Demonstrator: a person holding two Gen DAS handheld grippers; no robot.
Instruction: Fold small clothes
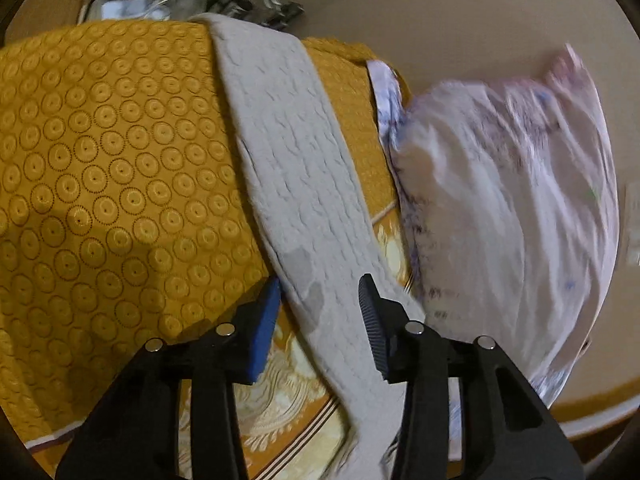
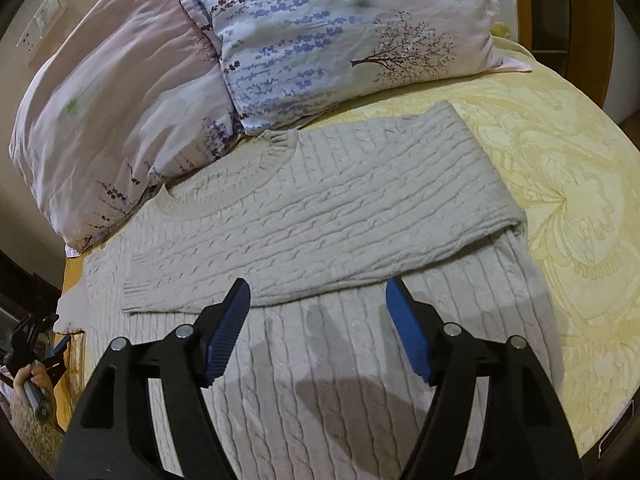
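A: Where do we have the sweater (image 2: 320,208)?

B: It lies flat across the middle of the right wrist frame, on the yellow bedspread (image 2: 560,184), with one sleeve (image 2: 304,216) already folded across the body. We judge that it lies there to narrow the piece before the next fold.

A: And in the left wrist frame?

B: There the same knit (image 1: 296,184) runs as a pale band from top centre to bottom centre, over the patterned orange cover (image 1: 100,168). The picture is blurred on the right, so we can only guess that the pale shape there is a pillow (image 1: 500,208).

A: Our grippers?

B: The right gripper (image 2: 316,332) hovers low over the sweater's body, fingers apart, gripping nothing. The left gripper (image 1: 320,320) is also spread, straddling the knit's edge, probably ready to take the other side.

A: Beyond that?

B: Two floral pillows (image 2: 320,40) sit at the top, touching the collar.
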